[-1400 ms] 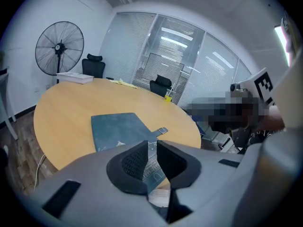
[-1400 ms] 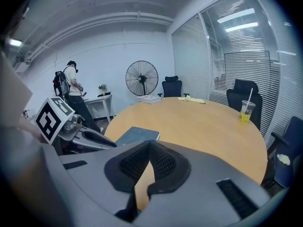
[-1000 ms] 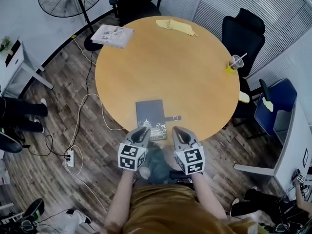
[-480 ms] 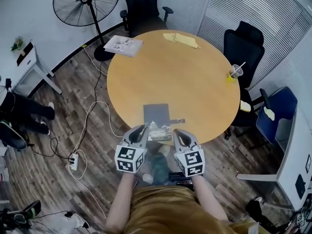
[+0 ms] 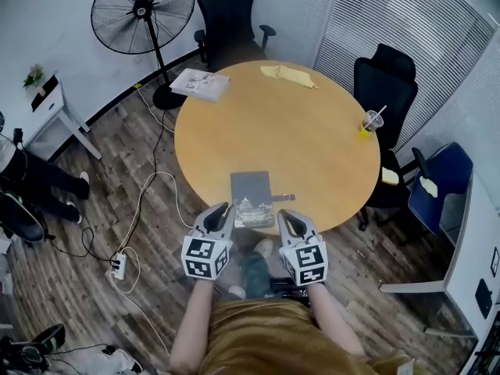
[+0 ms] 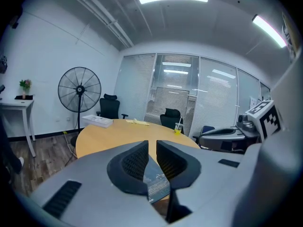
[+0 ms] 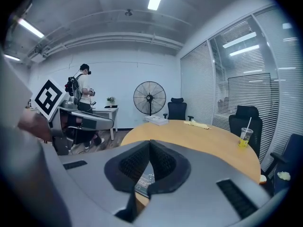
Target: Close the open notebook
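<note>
Grey notebook (image 5: 251, 198) looks light, stiff-covered, slippery; I'd pinch its free edge by the strap (image 5: 283, 197). My left gripper (image 5: 226, 210) jaws barely apart, empty; right gripper (image 5: 286, 216) jaws together, empty

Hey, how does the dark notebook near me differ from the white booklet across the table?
The notebook is dark grey with a pale picture low on its cover; the booklet is white with faint print. The notebook lies by the table's near edge, the booklet at its far left edge. A strap sticks out to the notebook's right; the booklet shows none. Both lie flat and closed on the round table.
</note>
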Tool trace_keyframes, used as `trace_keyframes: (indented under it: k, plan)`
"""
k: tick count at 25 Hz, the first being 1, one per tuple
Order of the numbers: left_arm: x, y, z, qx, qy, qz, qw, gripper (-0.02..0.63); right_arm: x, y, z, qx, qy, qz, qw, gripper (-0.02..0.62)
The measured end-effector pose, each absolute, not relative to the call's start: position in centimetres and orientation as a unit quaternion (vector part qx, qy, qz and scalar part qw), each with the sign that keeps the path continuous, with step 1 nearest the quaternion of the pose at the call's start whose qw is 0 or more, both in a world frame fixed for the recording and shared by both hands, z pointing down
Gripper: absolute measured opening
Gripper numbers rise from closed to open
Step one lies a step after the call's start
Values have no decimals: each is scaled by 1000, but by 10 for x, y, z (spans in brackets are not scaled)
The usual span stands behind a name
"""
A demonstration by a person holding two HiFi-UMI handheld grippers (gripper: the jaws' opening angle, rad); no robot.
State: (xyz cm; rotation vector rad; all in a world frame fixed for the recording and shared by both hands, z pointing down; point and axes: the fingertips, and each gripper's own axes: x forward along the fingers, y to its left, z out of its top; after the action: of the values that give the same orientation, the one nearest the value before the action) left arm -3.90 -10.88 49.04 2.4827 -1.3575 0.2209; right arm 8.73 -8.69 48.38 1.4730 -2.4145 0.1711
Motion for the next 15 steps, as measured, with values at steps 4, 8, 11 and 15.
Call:
trace_keyframes:
  k: [4,8,11,15]
  plan:
    - [-40,-106,490,864,-475,76,150,72,88,-86,481,513,-843,57,150,12]
    - [-41,-106,491,863,-476,77,150,71,87,-85,482,511,-844,57,152,12]
    - [-41,-105,493,863,-475,78,152,72,87,-84,484,510,-844,59,154,12]
    - [-41,-106,497,864,-473,80,152,71,88,-86,486,512,-843,55,157,12]
